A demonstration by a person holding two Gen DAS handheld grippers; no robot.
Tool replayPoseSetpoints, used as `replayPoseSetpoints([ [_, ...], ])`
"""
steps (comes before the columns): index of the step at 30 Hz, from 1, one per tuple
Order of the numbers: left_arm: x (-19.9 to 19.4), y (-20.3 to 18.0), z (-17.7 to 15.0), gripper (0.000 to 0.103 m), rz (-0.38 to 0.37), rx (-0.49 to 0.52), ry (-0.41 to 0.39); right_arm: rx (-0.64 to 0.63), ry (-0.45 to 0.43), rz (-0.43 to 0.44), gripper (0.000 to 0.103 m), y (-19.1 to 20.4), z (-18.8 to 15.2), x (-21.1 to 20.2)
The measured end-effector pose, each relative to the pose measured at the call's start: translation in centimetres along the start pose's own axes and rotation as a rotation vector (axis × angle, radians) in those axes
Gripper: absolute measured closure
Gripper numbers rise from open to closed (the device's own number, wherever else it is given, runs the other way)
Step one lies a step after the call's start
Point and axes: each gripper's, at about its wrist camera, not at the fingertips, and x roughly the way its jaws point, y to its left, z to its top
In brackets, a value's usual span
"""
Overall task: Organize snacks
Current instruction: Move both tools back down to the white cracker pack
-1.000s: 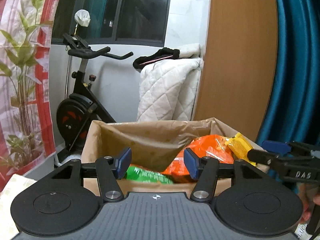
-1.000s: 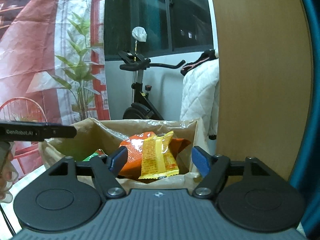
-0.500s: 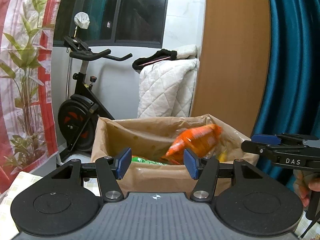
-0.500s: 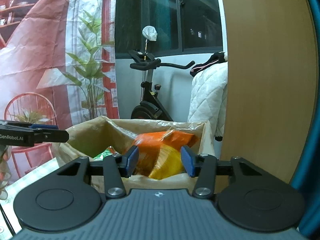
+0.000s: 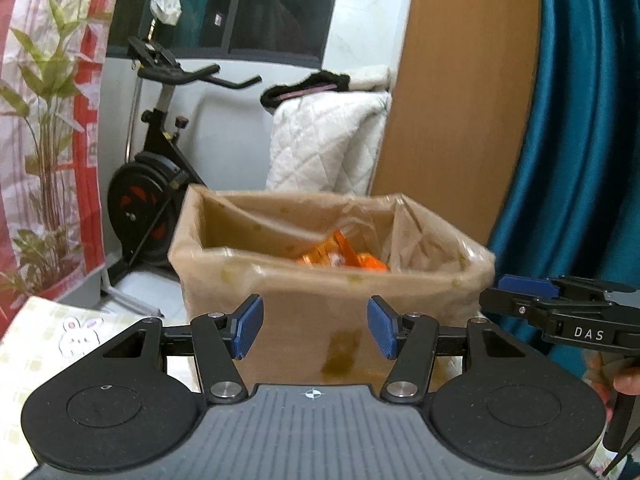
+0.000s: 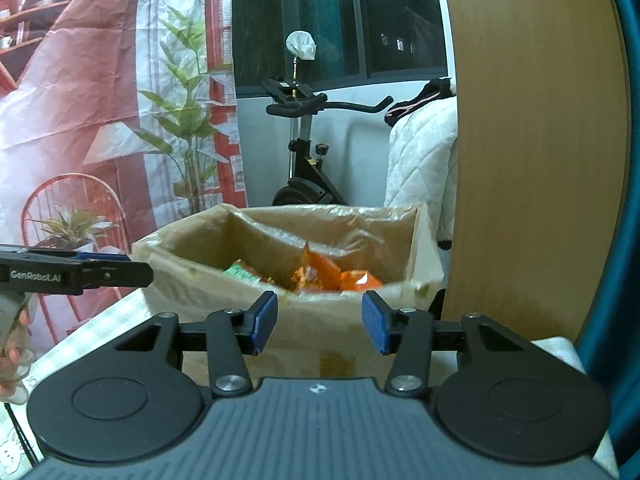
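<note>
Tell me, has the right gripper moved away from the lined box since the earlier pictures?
Yes. The right gripper has backed away: the lined box, beside the fixed wooden panel, now lies wholly beyond its empty fingertips.

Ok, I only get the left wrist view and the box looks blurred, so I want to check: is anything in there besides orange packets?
Observer: Yes. The right wrist view shows a green packet lying left of the orange packets in the box.
Operator: Is the right gripper carrying anything? I only see it side on.
Observer: No. The right gripper has just been closing its jaws, and nothing is between them.
</note>
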Motion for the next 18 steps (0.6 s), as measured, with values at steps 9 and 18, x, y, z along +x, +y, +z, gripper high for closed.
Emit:
replayPoseSetpoints([
  [9,3.1,-0.3,-5.1,0.043,-0.053,-0.016,0.164,0.033,0.111,0.01,0.053,-0.6,-6.6,-0.1],
  [18,8.6,-0.4,-7.8,0.043,-0.086,-0.044,0.283,0.13,0.29,0.014,0.05,-2.7,-12.2,5.1],
])
